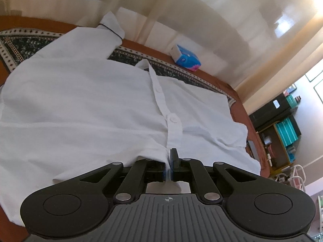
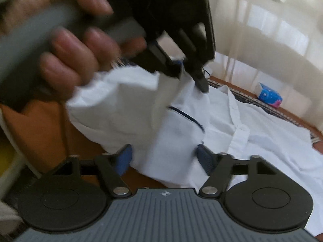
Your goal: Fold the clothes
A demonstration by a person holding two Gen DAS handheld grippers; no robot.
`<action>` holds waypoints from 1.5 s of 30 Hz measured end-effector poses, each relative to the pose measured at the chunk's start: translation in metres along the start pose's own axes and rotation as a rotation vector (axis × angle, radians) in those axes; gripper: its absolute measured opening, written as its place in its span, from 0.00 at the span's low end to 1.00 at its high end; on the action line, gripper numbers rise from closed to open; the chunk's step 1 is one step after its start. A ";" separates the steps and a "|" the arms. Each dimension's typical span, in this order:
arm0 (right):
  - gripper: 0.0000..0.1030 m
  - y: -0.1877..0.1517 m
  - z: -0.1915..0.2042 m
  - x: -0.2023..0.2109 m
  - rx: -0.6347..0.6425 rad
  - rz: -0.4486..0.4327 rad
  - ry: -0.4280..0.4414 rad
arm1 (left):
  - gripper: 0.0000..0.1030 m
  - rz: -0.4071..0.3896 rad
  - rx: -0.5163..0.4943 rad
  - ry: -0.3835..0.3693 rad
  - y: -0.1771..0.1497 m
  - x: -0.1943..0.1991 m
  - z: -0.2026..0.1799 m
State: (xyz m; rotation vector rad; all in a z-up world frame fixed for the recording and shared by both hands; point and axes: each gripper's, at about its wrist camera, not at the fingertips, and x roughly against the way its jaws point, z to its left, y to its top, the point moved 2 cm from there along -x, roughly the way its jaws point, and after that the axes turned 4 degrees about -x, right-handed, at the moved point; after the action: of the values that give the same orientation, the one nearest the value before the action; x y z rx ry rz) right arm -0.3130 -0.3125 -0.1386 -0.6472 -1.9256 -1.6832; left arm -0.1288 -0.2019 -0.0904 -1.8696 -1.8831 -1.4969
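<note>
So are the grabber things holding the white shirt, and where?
The left hand-held gripper pinches the white shirt at its hem by the button strip. The right hand-held gripper is open, gripping nothing.

The shirt [image 1: 90, 104] lies spread on a patterned cloth [image 1: 18, 46] covering the desk [image 1: 240, 100]; a tissue pack [image 1: 186, 58] sits behind it, near the curtain [image 1: 201, 20].

A lived-in room of a home: cream curtains [image 1: 201, 20] hang along a sunlit window behind a brown surface [image 1: 240, 104] laid with a dark patterned runner [image 1: 18, 46]. A blue tissue pack [image 1: 185, 57] sits at its edge, and low shelves [image 1: 282, 133] crammed with teal boxes stand by the wall.
</note>
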 end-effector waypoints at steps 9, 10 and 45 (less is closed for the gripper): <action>0.03 0.078 -0.097 0.044 -0.004 0.057 0.095 | 0.75 -0.053 -0.243 0.114 -0.039 0.064 0.025; 0.03 0.090 -0.102 0.047 0.014 0.069 0.104 | 0.75 -0.059 -0.274 0.130 -0.044 0.072 0.028; 0.03 0.278 -0.131 -0.101 0.324 0.589 0.405 | 0.36 0.294 -0.561 0.218 -0.076 -0.006 0.061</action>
State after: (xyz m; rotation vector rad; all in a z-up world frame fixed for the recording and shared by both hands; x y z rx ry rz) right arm -0.0494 -0.4110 0.0212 -0.6096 -1.4781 -1.0144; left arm -0.1553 -0.1483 -0.1676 -1.9584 -1.1050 -2.1570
